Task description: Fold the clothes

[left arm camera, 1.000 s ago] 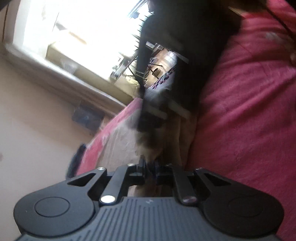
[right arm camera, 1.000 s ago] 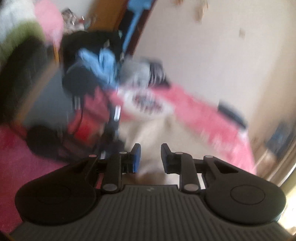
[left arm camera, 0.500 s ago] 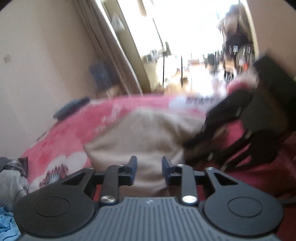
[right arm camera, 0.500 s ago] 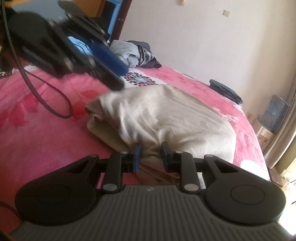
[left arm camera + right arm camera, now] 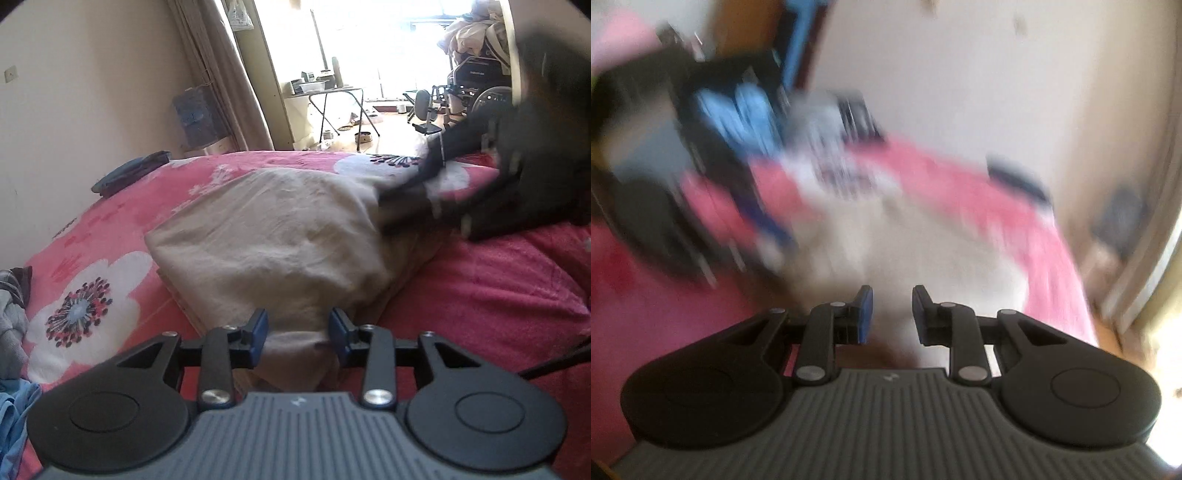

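Left wrist view: the beige garment [image 5: 273, 236] lies in a layered bundle on the bed [image 5: 480, 280], over the pink floral cover, with stacked edges showing along its near-left side. The left gripper [image 5: 298, 332] sits low at the bundle's near end, its blue-padded fingers [image 5: 259, 329] set apart with a fold of the cloth lying between them; whether the pads actually touch the fabric cannot be settled from here. This low, near-end placement suits either taking hold of that edge or letting it go after laying it down. The right gripper [image 5: 436, 162] appears at the bundle's far-right end as a dark smeared shape, so its contact with the cloth is unreadable in this view.

Right wrist view: the frame is heavily blurred. The right gripper [image 5: 891, 314] shows its fingers apart, with pale cloth [image 5: 923, 251] directly ahead of them and nothing visibly clamped. The dark shape with a blue streak at left is presumably the other gripper, but it is too smeared to confirm.

A loose pile of grey and blue clothes [image 5: 11, 314] is cut off at the left edge, and a dark folded item [image 5: 129, 175] lies near the wall. How many folds the beige garment holds is not discernible.
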The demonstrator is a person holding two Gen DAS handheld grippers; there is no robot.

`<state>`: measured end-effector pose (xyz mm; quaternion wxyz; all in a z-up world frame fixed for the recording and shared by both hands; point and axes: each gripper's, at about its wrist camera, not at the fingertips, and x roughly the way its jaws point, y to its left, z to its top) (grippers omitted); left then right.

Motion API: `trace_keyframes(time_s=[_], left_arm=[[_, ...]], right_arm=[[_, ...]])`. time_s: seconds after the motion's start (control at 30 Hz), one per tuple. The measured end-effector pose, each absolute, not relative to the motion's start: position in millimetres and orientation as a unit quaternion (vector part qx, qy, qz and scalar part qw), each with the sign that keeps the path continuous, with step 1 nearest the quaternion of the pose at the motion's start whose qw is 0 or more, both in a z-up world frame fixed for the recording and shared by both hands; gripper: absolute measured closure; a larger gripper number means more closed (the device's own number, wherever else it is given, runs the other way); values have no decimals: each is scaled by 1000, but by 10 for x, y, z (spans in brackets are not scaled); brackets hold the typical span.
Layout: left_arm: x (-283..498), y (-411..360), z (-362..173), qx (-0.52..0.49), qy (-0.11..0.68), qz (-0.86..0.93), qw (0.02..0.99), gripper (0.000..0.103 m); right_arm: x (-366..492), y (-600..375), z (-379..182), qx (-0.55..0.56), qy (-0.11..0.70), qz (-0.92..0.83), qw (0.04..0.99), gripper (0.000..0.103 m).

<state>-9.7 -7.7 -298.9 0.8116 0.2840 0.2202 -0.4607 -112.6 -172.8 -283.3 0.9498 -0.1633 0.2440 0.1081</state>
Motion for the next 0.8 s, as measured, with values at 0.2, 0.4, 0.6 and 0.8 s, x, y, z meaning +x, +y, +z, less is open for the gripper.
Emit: trace_keyframes(time_s=[0.2,0.4,0.6,0.8], left_arm=[[-90,-79,-3011,284,227,-451,815,53],[-143,-89,-3047,301,232,-435,816,46],[-107,-48,-3069,284,257,-411,828,46],[-114,-38,-3040,270,267,-404,832,46]], right_arm=[[-1244,-1675,-2795,-193,209,96,954,81],[-1269,-1859,-2906,-127,258,84,954,77],[-1295,-1775,-2631,-124,224,92,962,78],[-1142,-1671,-2520,-97,198,116,968,78]])
